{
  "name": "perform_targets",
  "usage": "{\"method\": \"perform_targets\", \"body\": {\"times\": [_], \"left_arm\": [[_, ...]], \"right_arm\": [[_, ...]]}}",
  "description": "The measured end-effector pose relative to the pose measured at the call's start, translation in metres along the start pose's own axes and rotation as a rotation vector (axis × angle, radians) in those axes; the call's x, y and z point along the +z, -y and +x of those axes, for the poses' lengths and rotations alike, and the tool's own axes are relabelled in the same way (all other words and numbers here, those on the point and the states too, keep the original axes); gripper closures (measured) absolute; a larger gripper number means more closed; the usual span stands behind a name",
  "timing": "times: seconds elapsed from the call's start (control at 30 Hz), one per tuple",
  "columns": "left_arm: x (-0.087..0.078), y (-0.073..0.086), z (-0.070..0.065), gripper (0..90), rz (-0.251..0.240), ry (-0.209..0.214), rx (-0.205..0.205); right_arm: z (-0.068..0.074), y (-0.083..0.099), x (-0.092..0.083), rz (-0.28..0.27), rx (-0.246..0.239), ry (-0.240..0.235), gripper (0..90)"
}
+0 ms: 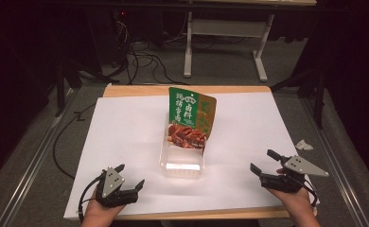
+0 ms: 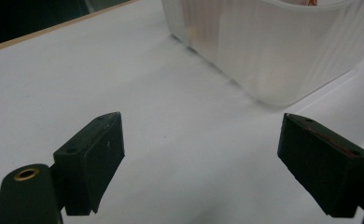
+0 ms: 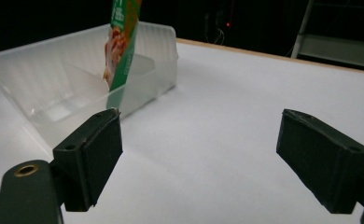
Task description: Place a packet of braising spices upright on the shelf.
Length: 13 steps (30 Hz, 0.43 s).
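Note:
A clear plastic bin (image 1: 182, 168) sits in the middle of the white table top. A green and orange snack pouch (image 1: 190, 116) stands upright in its far end, leaning back. My left gripper (image 1: 129, 177) rests near the front left edge, open, with nothing between its jaws. In the left gripper view the bin's ribbed wall (image 2: 273, 51) lies ahead to the right of the open gripper (image 2: 201, 161). My right gripper (image 1: 264, 161) rests at the front right, open and empty. The right gripper view shows the bin (image 3: 54, 88) and pouch (image 3: 122, 42) to the left of the open gripper (image 3: 199, 158).
The white sheet (image 1: 126, 127) covers a wooden table (image 1: 140, 90). A crumpled white scrap (image 1: 304, 144) lies just off the sheet's right edge. Cables (image 1: 140, 61) and a white frame's legs (image 1: 188, 52) stand on the floor beyond the table.

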State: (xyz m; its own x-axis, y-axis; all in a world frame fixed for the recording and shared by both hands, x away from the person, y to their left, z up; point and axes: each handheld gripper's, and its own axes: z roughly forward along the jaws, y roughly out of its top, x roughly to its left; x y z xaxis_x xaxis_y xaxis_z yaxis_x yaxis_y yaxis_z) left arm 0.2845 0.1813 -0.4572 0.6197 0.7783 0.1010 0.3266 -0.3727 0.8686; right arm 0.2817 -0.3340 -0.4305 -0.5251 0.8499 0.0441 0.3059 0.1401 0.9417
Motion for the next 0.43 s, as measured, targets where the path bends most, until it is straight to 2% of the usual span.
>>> {"method": "perform_targets", "body": {"times": [0.13,0.43], "left_arm": [[0.0001,0.0007,-0.0001,15.1,0.005,-0.003,-0.002],[-0.0028,0.0007,0.0002,15.1,-0.004,-0.01,-0.007]], "right_arm": [[-0.004,0.0029,0.0104,0.019,0.007,-0.005,14.0],[-0.0075,0.0044,0.0092,0.006,0.012,0.004,14.0]]}}
